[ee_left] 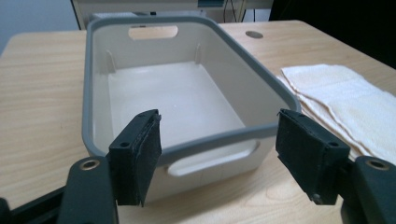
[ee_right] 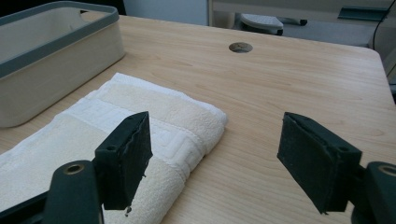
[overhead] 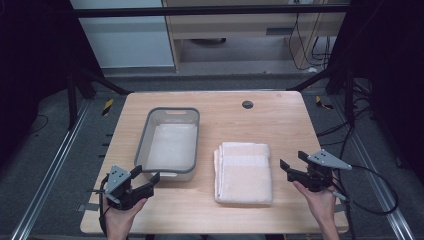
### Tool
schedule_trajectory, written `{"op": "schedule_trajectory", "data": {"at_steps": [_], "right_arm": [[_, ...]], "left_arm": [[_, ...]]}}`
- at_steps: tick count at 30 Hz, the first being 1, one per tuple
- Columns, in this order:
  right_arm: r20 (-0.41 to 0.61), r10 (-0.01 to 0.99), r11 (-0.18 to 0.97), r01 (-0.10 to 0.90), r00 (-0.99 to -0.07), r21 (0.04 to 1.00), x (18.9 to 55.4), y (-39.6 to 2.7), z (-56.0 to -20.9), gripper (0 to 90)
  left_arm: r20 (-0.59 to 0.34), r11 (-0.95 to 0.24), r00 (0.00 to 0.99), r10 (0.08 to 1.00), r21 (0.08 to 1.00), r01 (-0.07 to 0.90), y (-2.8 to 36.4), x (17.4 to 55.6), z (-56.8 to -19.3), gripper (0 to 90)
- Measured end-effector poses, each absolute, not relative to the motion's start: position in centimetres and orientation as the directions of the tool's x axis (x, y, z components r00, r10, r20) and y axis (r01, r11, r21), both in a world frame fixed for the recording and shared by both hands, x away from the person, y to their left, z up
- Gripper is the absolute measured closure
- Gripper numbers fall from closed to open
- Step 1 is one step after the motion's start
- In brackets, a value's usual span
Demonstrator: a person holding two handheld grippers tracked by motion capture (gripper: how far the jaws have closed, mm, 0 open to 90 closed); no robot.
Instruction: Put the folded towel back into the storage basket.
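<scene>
Nothing looks started: the folded cream terry towel point(overhead: 243, 172) lies flat on the pale wooden tabletop point(overhead: 280, 120), just beside the empty grey-rimmed beige plastic tub point(overhead: 170, 141). Left tongs point(overhead: 147, 176) and right tongs point(overhead: 292, 160) both gape, grasping nothing.

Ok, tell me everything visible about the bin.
The bin is a rectangular cream tub, plastic by the look, with a grey rim and a handle slot cut in each short end. It sits upright and empty on the table, left of the folded towel, apart from it. Nothing touches it.
</scene>
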State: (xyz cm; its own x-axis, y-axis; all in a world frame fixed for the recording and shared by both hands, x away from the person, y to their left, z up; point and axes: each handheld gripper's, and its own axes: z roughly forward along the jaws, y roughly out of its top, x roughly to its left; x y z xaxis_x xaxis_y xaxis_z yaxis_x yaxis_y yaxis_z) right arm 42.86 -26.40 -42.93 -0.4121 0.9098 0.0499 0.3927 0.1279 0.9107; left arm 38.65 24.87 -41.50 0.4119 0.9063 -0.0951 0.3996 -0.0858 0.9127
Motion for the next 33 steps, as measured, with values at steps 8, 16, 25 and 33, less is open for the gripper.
{"op": "schedule_trajectory", "data": {"at_steps": [8,16,25,33], "right_arm": [[0.053,0.91,0.122,0.386,-0.412,0.914,43.2,-26.4,-42.0,26.4],[0.048,0.897,0.127,0.361,-0.438,0.924,43.8,-25.6,-40.4,28.5],[0.032,0.886,0.142,0.337,-0.463,0.931,44.6,-24.7,-39.0,33.3],[0.03,0.879,0.155,0.344,-0.476,0.926,45.6,-24.0,-38.8,35.6]], "left_arm": [[-0.104,-0.067,0.405,0.908,0.92,0.387,24.6,39.1,-40.5,30.9],[-0.096,-0.077,0.423,0.901,0.925,0.373,23.3,39.5,-39.7,31.2],[-0.084,-0.096,0.45,0.889,0.926,0.364,21.7,39.9,-39.5,31.6],[-0.085,-0.108,0.473,0.877,0.924,0.367,20.2,40.2,-39.5,32.6]]}}
